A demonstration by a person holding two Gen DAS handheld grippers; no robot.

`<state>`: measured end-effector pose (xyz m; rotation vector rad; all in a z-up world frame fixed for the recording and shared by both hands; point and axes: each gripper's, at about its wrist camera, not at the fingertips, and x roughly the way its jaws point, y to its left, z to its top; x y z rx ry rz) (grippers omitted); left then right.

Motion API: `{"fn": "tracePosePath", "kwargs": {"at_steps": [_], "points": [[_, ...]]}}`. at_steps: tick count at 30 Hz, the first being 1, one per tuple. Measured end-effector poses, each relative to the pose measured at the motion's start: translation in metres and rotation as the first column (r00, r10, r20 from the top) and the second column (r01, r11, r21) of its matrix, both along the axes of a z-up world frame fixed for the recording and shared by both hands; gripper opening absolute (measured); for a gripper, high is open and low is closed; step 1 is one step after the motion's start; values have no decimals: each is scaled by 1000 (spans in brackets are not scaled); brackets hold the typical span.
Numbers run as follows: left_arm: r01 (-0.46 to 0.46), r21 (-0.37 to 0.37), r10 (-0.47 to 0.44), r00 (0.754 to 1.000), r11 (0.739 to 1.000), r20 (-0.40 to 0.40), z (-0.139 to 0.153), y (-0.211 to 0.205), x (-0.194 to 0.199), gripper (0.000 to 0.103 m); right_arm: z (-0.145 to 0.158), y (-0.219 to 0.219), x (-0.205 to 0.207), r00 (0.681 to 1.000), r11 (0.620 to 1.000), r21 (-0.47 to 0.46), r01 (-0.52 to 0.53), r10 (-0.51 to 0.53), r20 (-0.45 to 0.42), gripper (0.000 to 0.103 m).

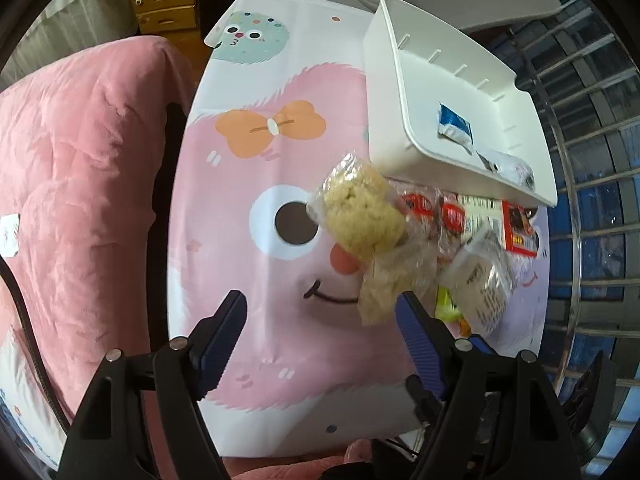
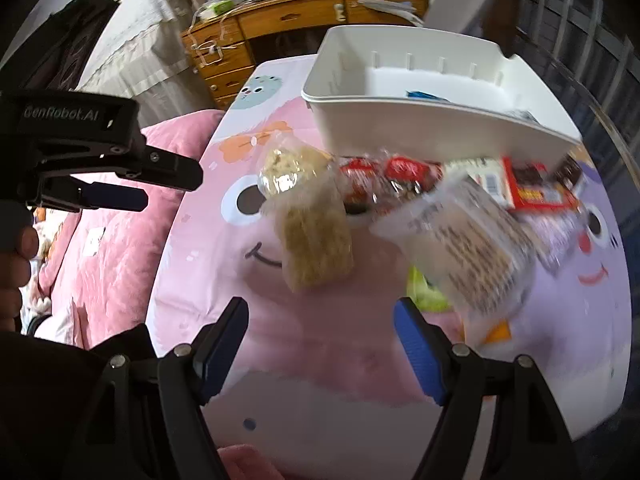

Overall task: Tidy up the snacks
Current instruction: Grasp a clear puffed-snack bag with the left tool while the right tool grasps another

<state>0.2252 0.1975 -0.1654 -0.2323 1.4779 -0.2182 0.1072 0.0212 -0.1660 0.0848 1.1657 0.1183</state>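
A pile of snacks lies on the cartoon tablecloth (image 1: 280,344) just in front of a white bin (image 1: 404,92). A clear bag of beige puffed snack (image 1: 360,216) is nearest my left gripper (image 1: 322,312), which hovers open above the cloth with nothing between its fingers. Red packets (image 1: 452,212), a clear printed packet (image 1: 480,276) and a red box (image 1: 518,224) lie further right. A blue packet (image 1: 454,124) sits inside the bin. In the right wrist view my right gripper (image 2: 322,316) is open and empty, short of the beige bag (image 2: 308,232) and the printed packet (image 2: 468,248).
A pink blanket (image 1: 80,184) borders the table's left edge. Wooden drawers (image 2: 224,60) stand behind the table, and window bars (image 1: 592,152) run along the right. The left gripper (image 2: 172,190) and the hand (image 2: 16,260) holding it appear at the right wrist view's left side.
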Motion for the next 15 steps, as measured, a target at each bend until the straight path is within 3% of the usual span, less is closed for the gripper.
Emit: {"fn": "tracePosePath", "kwargs": {"at_steps": [8, 15], "points": [[-72, 3, 72, 995, 997, -67, -34, -13, 30, 79, -26, 1, 29, 985, 985, 34, -170, 170, -7, 76], [-133, 5, 132, 985, 991, -108, -65, -22, 49, 79, -47, -6, 43, 969, 965, 101, -242, 245, -18, 74]]}}
